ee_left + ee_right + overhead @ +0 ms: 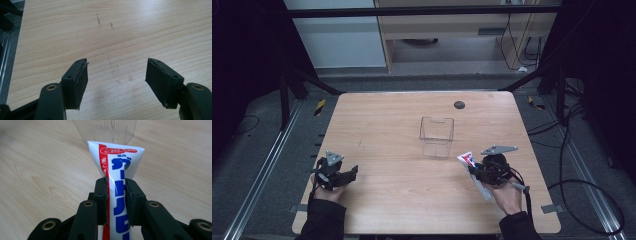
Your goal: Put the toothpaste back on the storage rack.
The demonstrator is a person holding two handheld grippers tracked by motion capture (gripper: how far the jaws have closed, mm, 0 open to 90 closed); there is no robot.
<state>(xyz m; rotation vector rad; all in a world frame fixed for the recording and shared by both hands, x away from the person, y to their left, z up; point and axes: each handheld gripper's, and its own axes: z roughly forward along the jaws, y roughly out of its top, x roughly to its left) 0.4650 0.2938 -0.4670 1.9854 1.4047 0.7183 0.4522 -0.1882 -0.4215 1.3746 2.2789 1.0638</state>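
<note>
A: What stands in the way on the table (pixel 387 200)?
B: A clear box (pixel 437 136), a little right of the middle. A small dark disc (pixel 459 105) lies flat near the far edge.
A: And the near left corner?
B: Bare wood from there across to the far left corner.

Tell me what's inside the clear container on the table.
The clear container looks empty: wood grain of the table shows through its walls. The toothpaste tube is not inside; the right tongs hold it nearer the person. Nothing hides its interior.
</note>
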